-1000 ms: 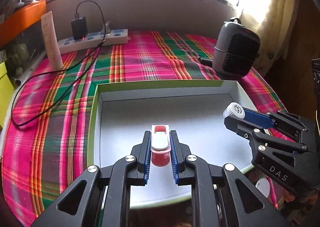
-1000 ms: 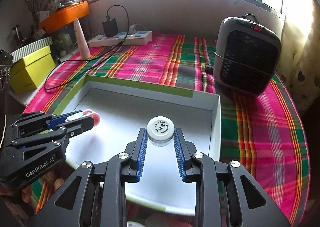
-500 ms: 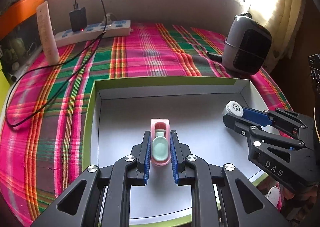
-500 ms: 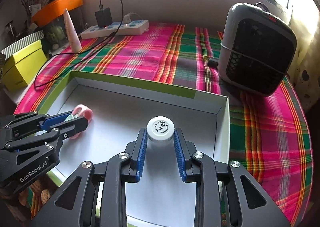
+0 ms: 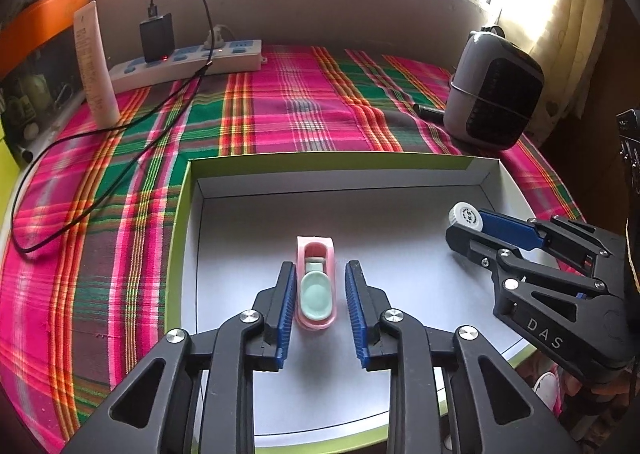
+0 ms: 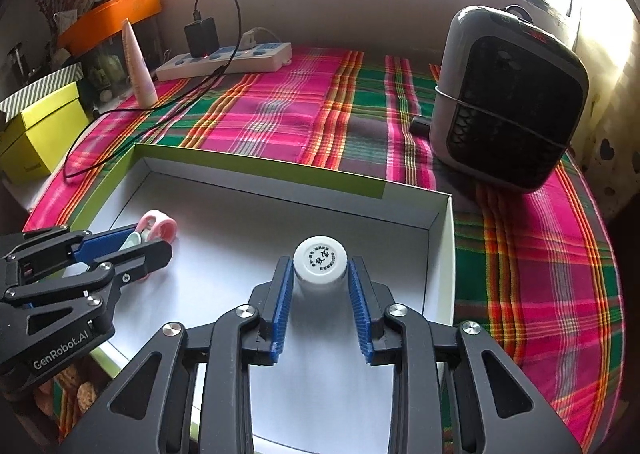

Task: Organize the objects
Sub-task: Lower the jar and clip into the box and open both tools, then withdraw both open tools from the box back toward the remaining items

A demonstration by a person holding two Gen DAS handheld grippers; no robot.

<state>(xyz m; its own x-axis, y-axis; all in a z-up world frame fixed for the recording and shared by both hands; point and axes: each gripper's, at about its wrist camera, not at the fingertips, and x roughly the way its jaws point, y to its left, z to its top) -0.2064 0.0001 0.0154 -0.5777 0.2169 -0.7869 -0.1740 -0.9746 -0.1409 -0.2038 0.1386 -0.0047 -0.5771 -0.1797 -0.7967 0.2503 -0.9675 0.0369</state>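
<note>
Left gripper (image 5: pixel 320 286) is spread apart now, the pink clip (image 5: pixel 316 286) with the mint pad lying flat on the white tray (image 5: pixel 224 254) floor between its 2 fingers, a gap showing on the right side. Right gripper (image 6: pixel 320 278) sits clamped on the white bottle (image 6: pixel 320 260), standing upright near the tray's right wall. Plaid cloth (image 5: pixel 280 102) underneath, heater (image 6: pixel 508 98) off to the right.

A pink-and-mint plastic clip (image 5: pixel 315 286) and a white-capped bottle (image 6: pixel 320 263) sit on the white floor of a shallow cardboard tray (image 5: pixel 320 162) edged in lime green. Beneath it spreads a magenta, green and orange plaid tablecloth (image 5: pixel 280 110). Black grippers carry blue ribbed pads (image 5: pixel 286 310); a grey-and-black heater (image 6: pixel 508 98) occupies the cloth's far right corner.
</note>
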